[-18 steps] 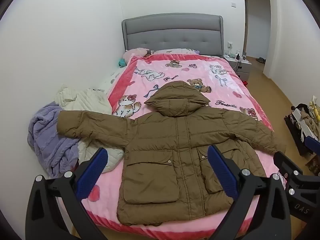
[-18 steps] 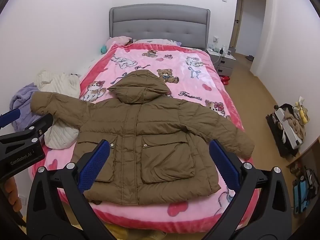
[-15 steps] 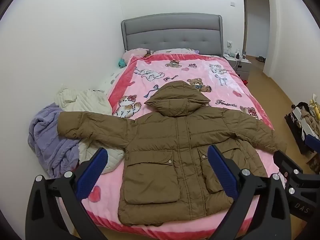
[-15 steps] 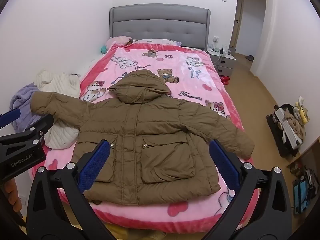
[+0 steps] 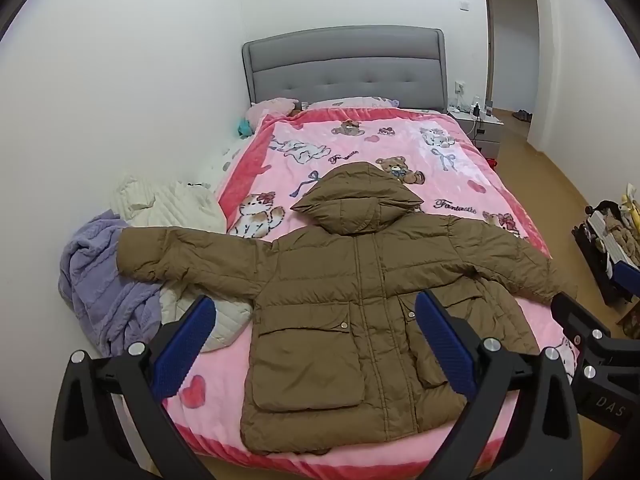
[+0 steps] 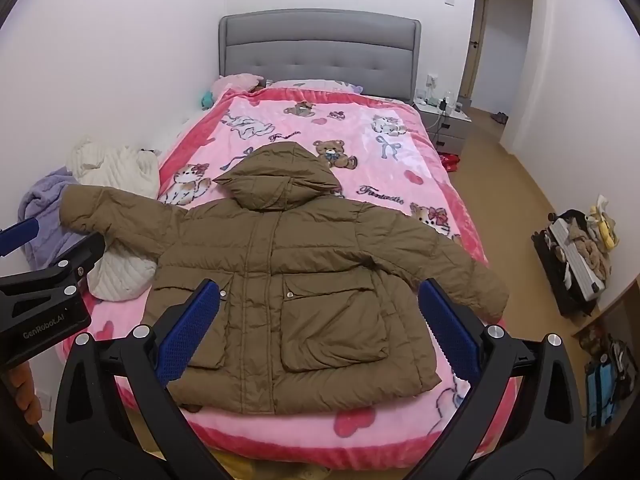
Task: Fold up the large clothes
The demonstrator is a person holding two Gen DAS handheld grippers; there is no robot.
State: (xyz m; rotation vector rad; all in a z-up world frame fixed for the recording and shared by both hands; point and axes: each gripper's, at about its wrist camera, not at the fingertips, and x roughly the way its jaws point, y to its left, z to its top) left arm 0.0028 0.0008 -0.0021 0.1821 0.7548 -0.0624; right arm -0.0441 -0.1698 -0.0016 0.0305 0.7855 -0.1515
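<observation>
A brown hooded puffer coat (image 5: pixel 352 304) (image 6: pixel 304 280) lies flat, front up, across the foot of a bed with a pink cartoon blanket (image 5: pixel 456 168) (image 6: pixel 360 132). Both sleeves are spread outward and the hood points toward the headboard. My left gripper (image 5: pixel 316 344) hovers above the coat's hem, open, with nothing between its blue pads. My right gripper (image 6: pixel 320 328) hangs over the lower front pockets, also open and empty. Each gripper shows at the edge of the other's view.
A lilac knit (image 5: pixel 96 280) and a cream quilted garment (image 5: pixel 176 208) are piled at the bed's left side, under the coat's left sleeve. A grey headboard (image 5: pixel 344 64), a nightstand (image 5: pixel 476 124) and a black rack with soft toys (image 6: pixel 576 256) on the wooden floor stand around.
</observation>
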